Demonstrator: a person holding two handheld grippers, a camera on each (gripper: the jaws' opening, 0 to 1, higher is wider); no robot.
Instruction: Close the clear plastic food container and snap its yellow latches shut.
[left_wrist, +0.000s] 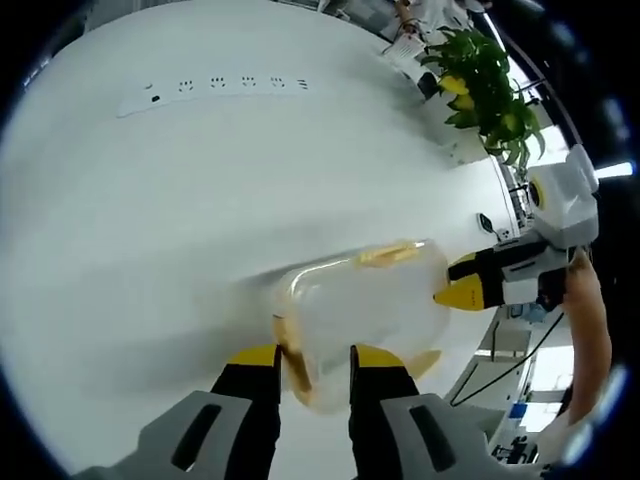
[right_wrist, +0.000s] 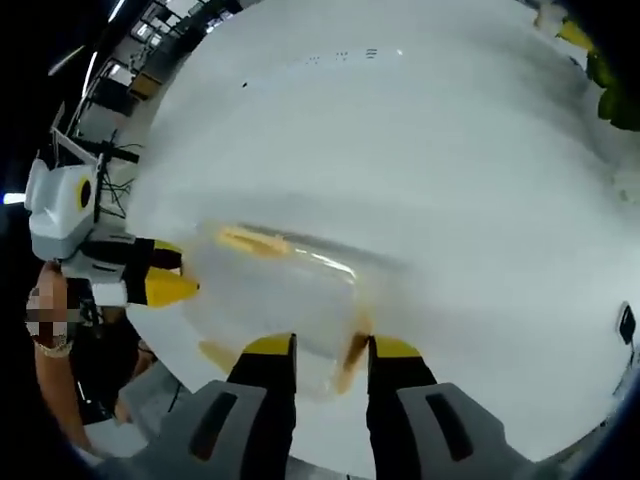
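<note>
The clear plastic food container (left_wrist: 365, 305) lies on the white table (left_wrist: 200, 200), a yellow latch (left_wrist: 390, 254) on its far side. My left gripper (left_wrist: 315, 358) is open, its yellow-tipped jaws standing either side of the container's near end and another yellow latch (left_wrist: 295, 365). My right gripper (left_wrist: 462, 288) comes in from the right and touches the container's other end. In the right gripper view the container (right_wrist: 285, 285) looks blurred. There my right gripper (right_wrist: 330, 348) is open around a yellow latch (right_wrist: 352, 362), and the left gripper (right_wrist: 168, 285) sits at the container's left end.
A white power strip (left_wrist: 215, 88) lies at the far side of the table. A green potted plant (left_wrist: 485, 80) stands at the far right. A person's arm (left_wrist: 590, 320) holds the right gripper. The table edge (right_wrist: 180, 390) runs close below the container.
</note>
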